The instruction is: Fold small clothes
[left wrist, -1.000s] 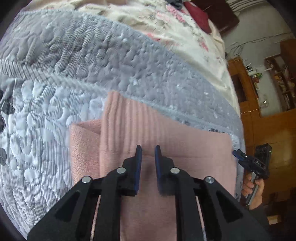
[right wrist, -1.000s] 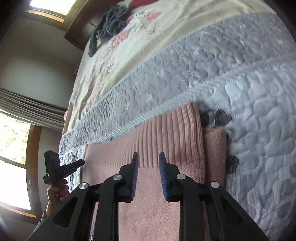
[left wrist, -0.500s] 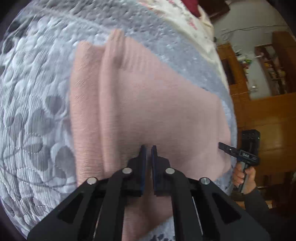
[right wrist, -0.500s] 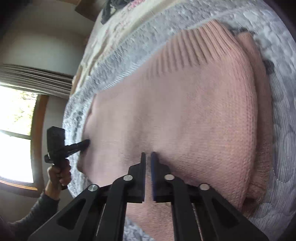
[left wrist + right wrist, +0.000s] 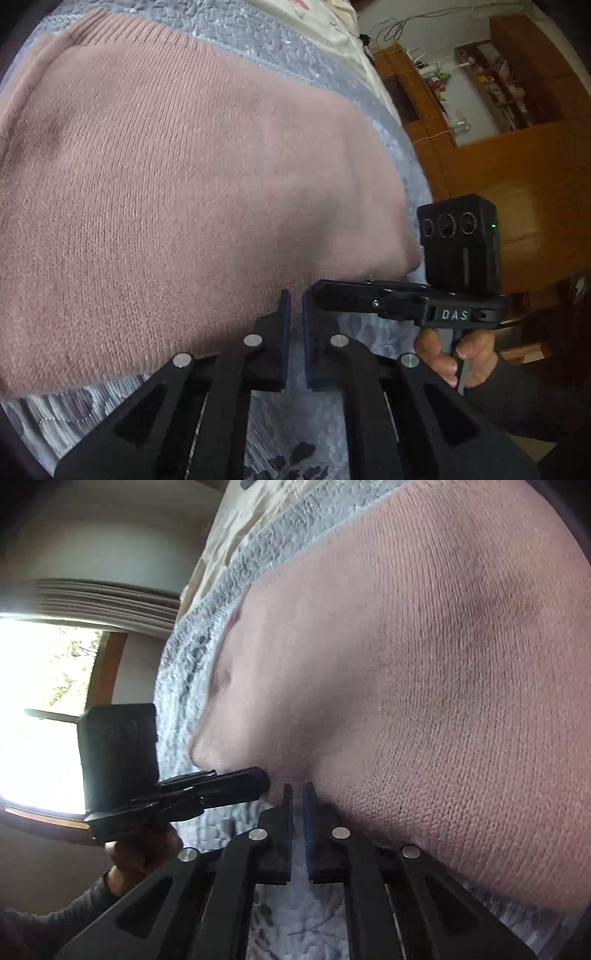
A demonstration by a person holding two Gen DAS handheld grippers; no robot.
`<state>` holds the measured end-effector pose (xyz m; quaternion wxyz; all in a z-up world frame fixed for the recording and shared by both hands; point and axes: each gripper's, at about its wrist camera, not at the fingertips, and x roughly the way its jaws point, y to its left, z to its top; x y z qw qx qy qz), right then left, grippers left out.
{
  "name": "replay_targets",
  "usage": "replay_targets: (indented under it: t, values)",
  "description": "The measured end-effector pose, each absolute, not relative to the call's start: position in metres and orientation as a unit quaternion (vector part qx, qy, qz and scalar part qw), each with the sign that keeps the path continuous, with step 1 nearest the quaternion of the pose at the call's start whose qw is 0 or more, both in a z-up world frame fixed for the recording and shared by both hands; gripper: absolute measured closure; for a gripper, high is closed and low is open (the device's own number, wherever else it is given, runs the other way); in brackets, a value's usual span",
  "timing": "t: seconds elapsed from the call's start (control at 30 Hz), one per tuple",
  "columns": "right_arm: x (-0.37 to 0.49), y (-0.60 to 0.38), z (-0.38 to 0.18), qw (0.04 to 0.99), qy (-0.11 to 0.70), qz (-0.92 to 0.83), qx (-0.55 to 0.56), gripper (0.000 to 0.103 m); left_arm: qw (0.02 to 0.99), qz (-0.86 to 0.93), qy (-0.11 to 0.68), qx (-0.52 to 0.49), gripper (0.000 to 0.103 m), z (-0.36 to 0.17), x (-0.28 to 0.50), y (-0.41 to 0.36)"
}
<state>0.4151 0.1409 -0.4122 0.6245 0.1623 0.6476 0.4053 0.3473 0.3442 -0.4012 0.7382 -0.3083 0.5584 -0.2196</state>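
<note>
A folded pink knit sweater (image 5: 184, 184) lies flat on the grey quilted bedspread (image 5: 280, 44) and fills most of both views (image 5: 424, 664). My left gripper (image 5: 295, 295) is shut, its tips at the sweater's near edge, with only quilt showing in the thin slit between the fingers. My right gripper (image 5: 297, 788) is shut too and touches the same near edge. The two grippers meet almost tip to tip: the right gripper (image 5: 321, 290) comes in from the right in the left wrist view, and the left gripper (image 5: 264, 779) comes in from the left in the right wrist view.
A hand (image 5: 458, 354) holds the right gripper's handle, and another hand (image 5: 140, 853) holds the left one. Wooden shelves and a cabinet (image 5: 498, 147) stand beyond the bed's right side. A bright window (image 5: 37, 701) with a curtain (image 5: 103, 598) is on the left.
Both grippers went from open over the sweater's ribbed end to shut. They slid back across the sweater to its near edge and drew together until their tips almost meet.
</note>
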Motion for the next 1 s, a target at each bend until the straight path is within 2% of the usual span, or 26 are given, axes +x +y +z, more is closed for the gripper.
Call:
replay_targets:
  t: [0.03, 0.13, 0.27, 0.33, 0.43, 0.47, 0.5, 0.53, 0.63, 0.77, 0.8, 0.83, 0.87, 0.9, 0.93, 0.97, 1.0]
  values:
    - [0.416, 0.137, -0.418, 0.627, 0.648, 0.4, 0.162, 0.103, 0.736, -0.205, 0.565, -0.311, 0.103, -0.412, 0.348, 0.345]
    - [0.422, 0.103, -0.415, 0.638, 0.641, 0.387, 0.178, 0.103, 0.733, -0.193, 0.556, -0.341, 0.102, -0.418, 0.343, 0.365]
    - [0.444, 0.021, -0.405, 0.659, 0.628, 0.347, 0.225, 0.103, 0.733, -0.181, 0.547, -0.36, 0.095, -0.409, 0.322, 0.412]
    - [0.454, -0.027, -0.404, 0.671, 0.622, 0.313, 0.256, 0.103, 0.735, -0.15, 0.546, -0.372, 0.095, -0.41, 0.308, 0.446]
    - [0.461, -0.072, -0.402, 0.682, 0.62, 0.272, 0.275, 0.103, 0.72, -0.121, 0.546, -0.411, 0.101, -0.414, 0.285, 0.488]
    - [0.46, -0.074, -0.395, 0.686, 0.617, 0.273, 0.274, 0.102, 0.721, -0.118, 0.542, -0.415, 0.1, -0.408, 0.284, 0.495]
    - [0.459, -0.07, -0.385, 0.692, 0.609, 0.278, 0.27, 0.095, 0.726, -0.126, 0.533, -0.416, 0.098, -0.398, 0.28, 0.501]
    - [0.458, -0.063, -0.376, 0.695, 0.6, 0.292, 0.268, 0.094, 0.731, -0.138, 0.521, -0.419, 0.092, -0.387, 0.281, 0.503]
    - [0.463, -0.036, -0.366, 0.696, 0.584, 0.317, 0.271, 0.091, 0.739, -0.171, 0.48, -0.44, 0.086, -0.361, 0.299, 0.504]
    - [0.485, -0.022, -0.396, 0.694, 0.595, 0.281, 0.292, 0.092, 0.735, -0.138, 0.501, -0.435, 0.079, -0.379, 0.347, 0.503]
    - [0.489, -0.024, -0.407, 0.692, 0.605, 0.265, 0.292, 0.103, 0.729, -0.107, 0.531, -0.419, 0.08, -0.393, 0.356, 0.505]
    - [0.492, -0.026, -0.415, 0.685, 0.61, 0.261, 0.299, 0.103, 0.714, -0.091, 0.554, -0.418, 0.099, -0.409, 0.36, 0.509]
    - [0.493, -0.028, -0.414, 0.683, 0.61, 0.264, 0.303, 0.103, 0.704, -0.093, 0.562, -0.425, 0.103, -0.418, 0.36, 0.514]
    - [0.494, -0.029, -0.405, 0.688, 0.603, 0.271, 0.3, 0.099, 0.707, -0.107, 0.554, -0.427, 0.1, -0.414, 0.361, 0.516]
    - [0.496, -0.03, -0.395, 0.695, 0.591, 0.281, 0.298, 0.095, 0.71, -0.131, 0.538, -0.434, 0.086, -0.405, 0.362, 0.517]
    - [0.501, -0.033, -0.388, 0.701, 0.58, 0.285, 0.3, 0.093, 0.714, -0.151, 0.521, -0.441, 0.079, -0.397, 0.364, 0.519]
    - [0.507, -0.035, -0.384, 0.705, 0.573, 0.286, 0.305, 0.092, 0.721, -0.159, 0.51, -0.443, 0.079, -0.39, 0.367, 0.521]
